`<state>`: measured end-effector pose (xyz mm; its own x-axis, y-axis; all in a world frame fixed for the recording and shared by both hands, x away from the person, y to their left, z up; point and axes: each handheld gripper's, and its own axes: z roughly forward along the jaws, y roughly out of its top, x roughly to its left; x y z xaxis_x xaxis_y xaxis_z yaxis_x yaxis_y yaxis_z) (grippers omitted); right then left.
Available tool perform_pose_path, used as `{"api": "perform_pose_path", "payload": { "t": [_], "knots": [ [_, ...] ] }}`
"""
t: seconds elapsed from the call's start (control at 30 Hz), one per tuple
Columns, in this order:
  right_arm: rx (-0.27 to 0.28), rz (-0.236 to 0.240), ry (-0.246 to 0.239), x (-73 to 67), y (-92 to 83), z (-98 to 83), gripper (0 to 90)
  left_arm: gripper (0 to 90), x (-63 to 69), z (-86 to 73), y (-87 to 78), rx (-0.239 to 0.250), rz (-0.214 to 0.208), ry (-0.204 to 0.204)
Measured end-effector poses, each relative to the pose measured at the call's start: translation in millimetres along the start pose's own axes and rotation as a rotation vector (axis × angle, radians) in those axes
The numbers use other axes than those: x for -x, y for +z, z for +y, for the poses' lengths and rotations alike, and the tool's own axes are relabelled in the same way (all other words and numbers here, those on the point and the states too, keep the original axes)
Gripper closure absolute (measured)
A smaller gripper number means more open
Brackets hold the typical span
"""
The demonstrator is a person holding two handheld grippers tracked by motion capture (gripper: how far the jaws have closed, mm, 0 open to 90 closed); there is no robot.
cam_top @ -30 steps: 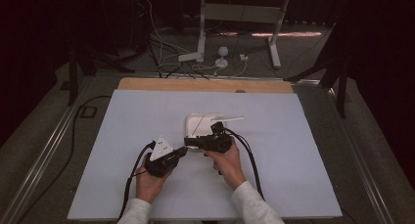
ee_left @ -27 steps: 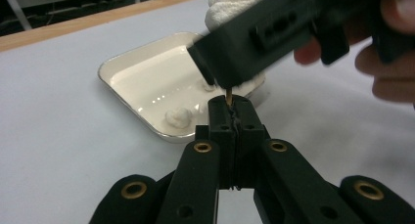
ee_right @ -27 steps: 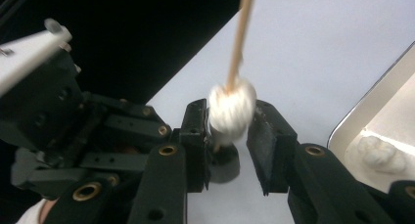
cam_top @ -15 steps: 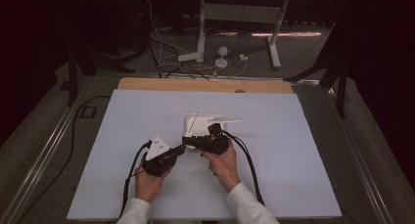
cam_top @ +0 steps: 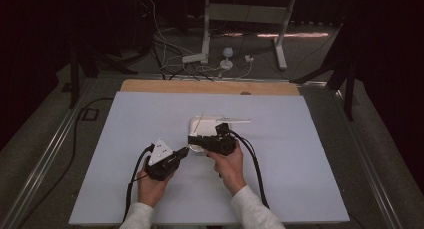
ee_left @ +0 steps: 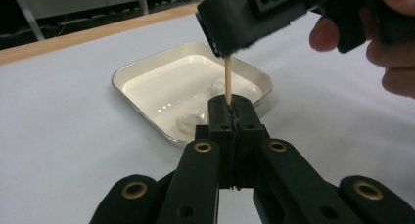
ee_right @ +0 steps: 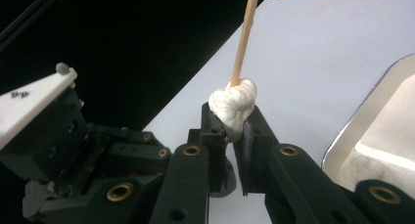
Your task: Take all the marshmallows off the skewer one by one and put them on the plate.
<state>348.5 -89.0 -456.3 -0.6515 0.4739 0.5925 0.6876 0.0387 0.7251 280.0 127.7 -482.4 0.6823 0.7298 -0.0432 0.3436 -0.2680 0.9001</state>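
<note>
A thin wooden stick (ee_left: 227, 79) is pinched between the left gripper (ee_left: 230, 106) fingers while its white cotton wad (ee_right: 233, 105) is clamped by the right gripper (ee_right: 230, 123) fingers just beside the tray (ee_left: 142, 70), so separation seems unfinished.

A white tray (ee_left: 147, 67) is seen on the pale grey surface (cam_top: 300, 154), edged in tan wood at 12 o'clock. A white lump (ee_right: 232, 105) and tan stick (ee_right: 244, 33) are shown against black jaws.
</note>
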Motion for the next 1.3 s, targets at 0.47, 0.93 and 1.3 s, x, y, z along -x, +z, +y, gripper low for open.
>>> {"api": "perform_pose_path", "payload": {
  "t": [0.47, 0.93, 1.3],
  "knots": [
    [0.061, -0.007, 0.039, 12.5, -26.1, 22.8, 83.8, 90.0, 4.2, -4.6, 1.1, -0.028, -0.018, 0.037],
    [0.111, 0.013, 0.044, 15.1, -27.0, 28.3, 83.3, 90.0, 2.0, -6.1, -3.5, -0.019, 0.004, 0.042],
    [0.117, 0.012, 0.023, 12.8, -26.0, 29.6, 83.0, 90.0, 3.9, -8.9, -5.6, -0.028, 0.032, 0.057]
  ]
}}
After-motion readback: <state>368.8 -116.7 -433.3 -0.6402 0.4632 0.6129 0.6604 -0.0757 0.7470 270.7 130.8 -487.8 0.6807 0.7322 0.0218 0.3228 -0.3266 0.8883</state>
